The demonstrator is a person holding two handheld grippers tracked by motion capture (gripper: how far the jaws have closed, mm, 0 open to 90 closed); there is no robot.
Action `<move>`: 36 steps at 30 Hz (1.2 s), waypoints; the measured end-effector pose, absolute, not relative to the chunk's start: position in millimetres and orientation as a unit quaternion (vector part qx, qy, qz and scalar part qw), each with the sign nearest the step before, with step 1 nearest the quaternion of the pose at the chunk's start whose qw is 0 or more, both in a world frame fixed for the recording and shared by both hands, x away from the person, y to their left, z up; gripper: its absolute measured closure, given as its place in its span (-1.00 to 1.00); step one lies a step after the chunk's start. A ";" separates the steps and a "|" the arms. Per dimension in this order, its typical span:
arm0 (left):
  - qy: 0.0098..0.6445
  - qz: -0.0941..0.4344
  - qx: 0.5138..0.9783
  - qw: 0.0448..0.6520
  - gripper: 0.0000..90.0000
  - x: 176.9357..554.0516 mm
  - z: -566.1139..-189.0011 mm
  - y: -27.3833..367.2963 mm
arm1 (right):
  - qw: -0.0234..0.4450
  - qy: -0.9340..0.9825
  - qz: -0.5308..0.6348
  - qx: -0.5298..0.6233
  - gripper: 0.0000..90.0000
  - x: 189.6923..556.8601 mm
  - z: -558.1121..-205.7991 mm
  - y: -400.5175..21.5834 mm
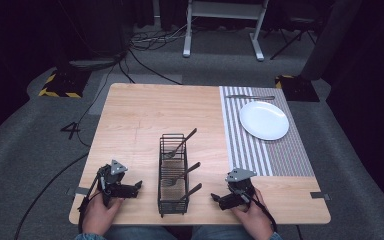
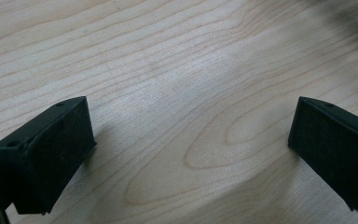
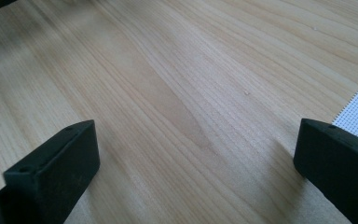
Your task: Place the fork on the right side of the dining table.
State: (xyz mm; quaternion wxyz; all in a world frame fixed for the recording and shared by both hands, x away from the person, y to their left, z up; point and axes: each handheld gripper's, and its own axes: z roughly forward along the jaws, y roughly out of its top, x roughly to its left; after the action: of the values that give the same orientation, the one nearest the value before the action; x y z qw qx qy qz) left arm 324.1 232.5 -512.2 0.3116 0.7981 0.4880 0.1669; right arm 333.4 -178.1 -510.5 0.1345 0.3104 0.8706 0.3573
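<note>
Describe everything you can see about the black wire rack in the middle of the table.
The wire rack is a narrow, open-topped basket of thin black wire that looks like metal. It stands upright on the wooden table, running from the near edge toward the middle, between the two hands. It seems divided into compartments in a row. Three utensils lean in it, their dark handles sticking up and to the right. Neither tool touches it.

A black wire caddy [image 1: 173, 172] stands near the desk's [image 1: 135, 115] front edge, holding three utensils. A striped placemat [image 1: 275, 145] covers the right side, carrying a white plate [image 1: 264, 120]. A knife [image 1: 250, 97] lies at the far edge.
</note>
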 end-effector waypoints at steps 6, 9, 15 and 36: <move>0.488 0.167 0.798 0.312 -1.00 324.1 -512.2 232.5 | 0.135 0.870 0.358 0.311 -0.98 333.1 -510.5 -178.3; 0.488 0.167 0.798 0.312 -1.00 324.2 -512.2 232.5 | 0.135 0.870 0.358 0.311 -0.98 333.1 -510.5 -178.3; 0.488 0.167 0.798 0.312 -1.00 324.2 -512.2 232.5 | 0.138 0.867 0.363 0.312 -0.70 332.3 -508.7 -180.6; 0.486 0.167 0.799 0.311 -0.99 323.6 -512.1 233.0 | 0.078 0.866 0.368 0.330 0.36 339.9 -437.1 -192.1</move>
State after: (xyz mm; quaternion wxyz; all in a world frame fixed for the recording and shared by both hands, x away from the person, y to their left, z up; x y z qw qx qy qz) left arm 323.6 233.0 -512.1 0.3109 0.7994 0.4860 0.1675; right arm 339.9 -192.1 -437.1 0.0783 0.3297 0.8661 0.3676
